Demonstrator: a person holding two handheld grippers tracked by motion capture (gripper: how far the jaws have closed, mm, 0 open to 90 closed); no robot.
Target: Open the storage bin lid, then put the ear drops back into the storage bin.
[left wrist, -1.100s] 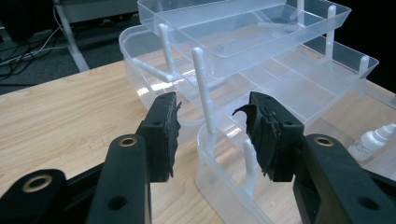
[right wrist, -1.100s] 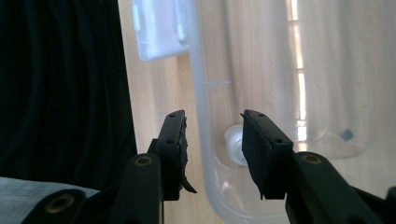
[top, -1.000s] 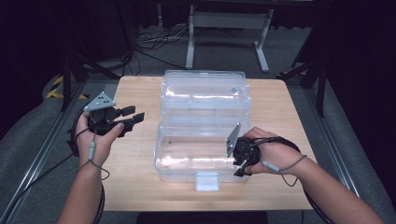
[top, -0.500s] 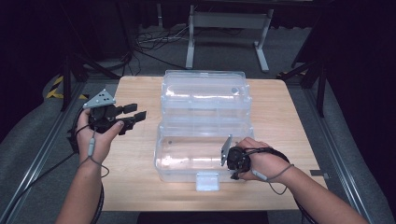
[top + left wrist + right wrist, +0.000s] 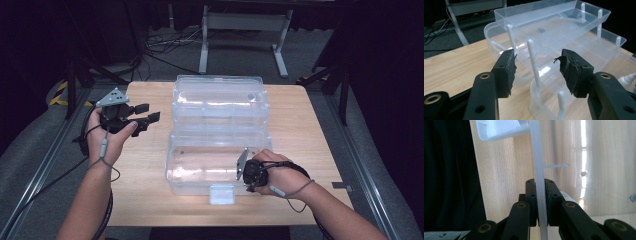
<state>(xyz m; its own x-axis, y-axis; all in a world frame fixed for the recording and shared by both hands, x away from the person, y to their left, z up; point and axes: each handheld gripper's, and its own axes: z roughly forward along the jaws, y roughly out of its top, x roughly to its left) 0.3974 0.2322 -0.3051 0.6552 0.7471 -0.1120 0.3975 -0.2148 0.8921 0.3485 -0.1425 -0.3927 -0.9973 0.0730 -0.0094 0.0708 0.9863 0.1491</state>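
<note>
Clear plastic tackle box (image 5: 217,135) sits mid-counter (image 5: 310,130), lid swung flat toward me, trays stepped up behind. My right gripper (image 5: 248,175) has just been closing its jaws and now pinches the lid's front rim (image 5: 539,195), near the latch tab (image 5: 222,194). Left gripper (image 5: 142,116) hovers off the box's left side, jaws just opened wide, nothing between them. Step in hand, I judge: closing the box. Next move calls for lifting the rim up and over, steadily, while the trays fold down.

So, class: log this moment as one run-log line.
left gripper: open, jaws just widening, beside clear box | right gripper: just closed on box's front lid edge | table: wooden
</note>
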